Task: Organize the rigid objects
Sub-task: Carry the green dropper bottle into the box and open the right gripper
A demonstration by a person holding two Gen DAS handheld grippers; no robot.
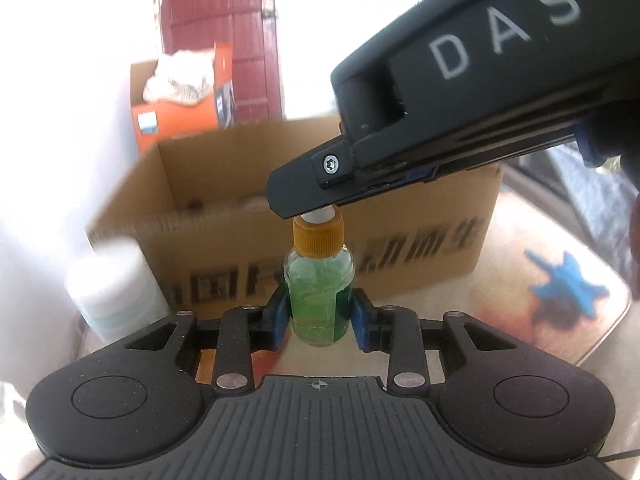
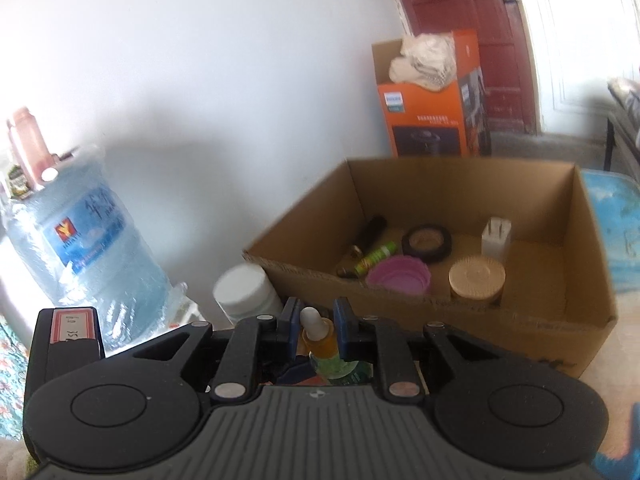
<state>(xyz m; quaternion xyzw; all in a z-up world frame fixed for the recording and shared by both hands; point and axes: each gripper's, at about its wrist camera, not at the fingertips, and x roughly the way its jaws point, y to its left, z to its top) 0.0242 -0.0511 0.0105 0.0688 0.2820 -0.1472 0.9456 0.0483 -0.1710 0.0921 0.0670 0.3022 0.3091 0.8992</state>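
At centre frame, the left gripper [image 1: 320, 320] pinches the small green-liquid glass bottle [image 1: 319, 296]; the right gripper [image 2: 316, 326] nips its white dropper tip [image 2: 311, 318]. Best lifted together, upright, over the open cardboard box [image 2: 532, 320].

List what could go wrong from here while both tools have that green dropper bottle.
1. The right tool pinches only the white rubber bulb; it is soft, so the grip could slip or squeeze liquid out.
2. The left tool clamps the glass dropper bottle low on its body; if the hands pull apart, the orange cap might loosen.
3. The cardboard box already holds several items, so a drop could knock them.
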